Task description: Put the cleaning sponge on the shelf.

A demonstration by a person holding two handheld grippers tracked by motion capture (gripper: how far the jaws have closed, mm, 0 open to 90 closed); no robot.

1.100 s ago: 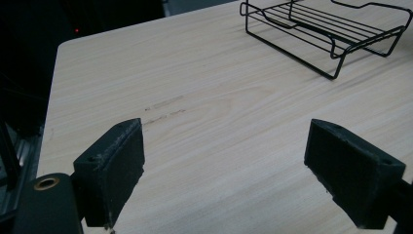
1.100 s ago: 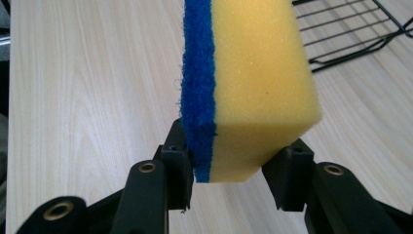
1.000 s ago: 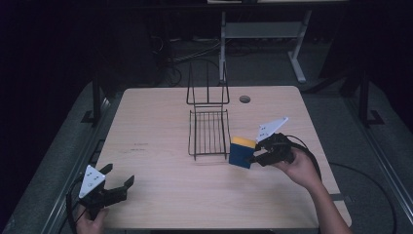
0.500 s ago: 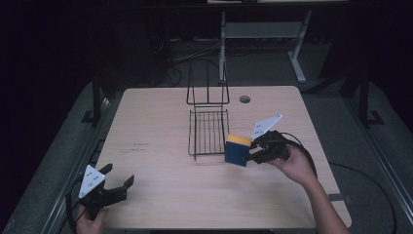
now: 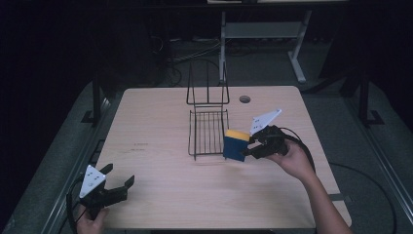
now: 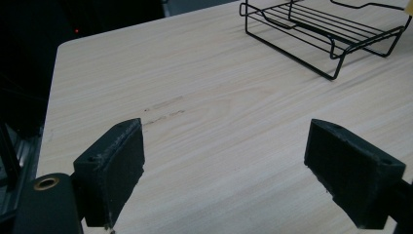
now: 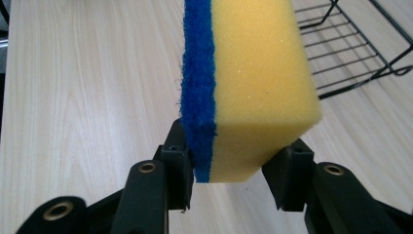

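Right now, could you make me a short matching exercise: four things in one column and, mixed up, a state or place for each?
Things:
1. left gripper
2. right gripper
3. sponge
4. wire rack

States or places:
A. yellow with a blue side, held off the table
B. jaws wide apart, holding nothing
C. standing mid-table
D. jaws closed on something soft

Pairs: 1-B, 2-D, 3-A, 4-C
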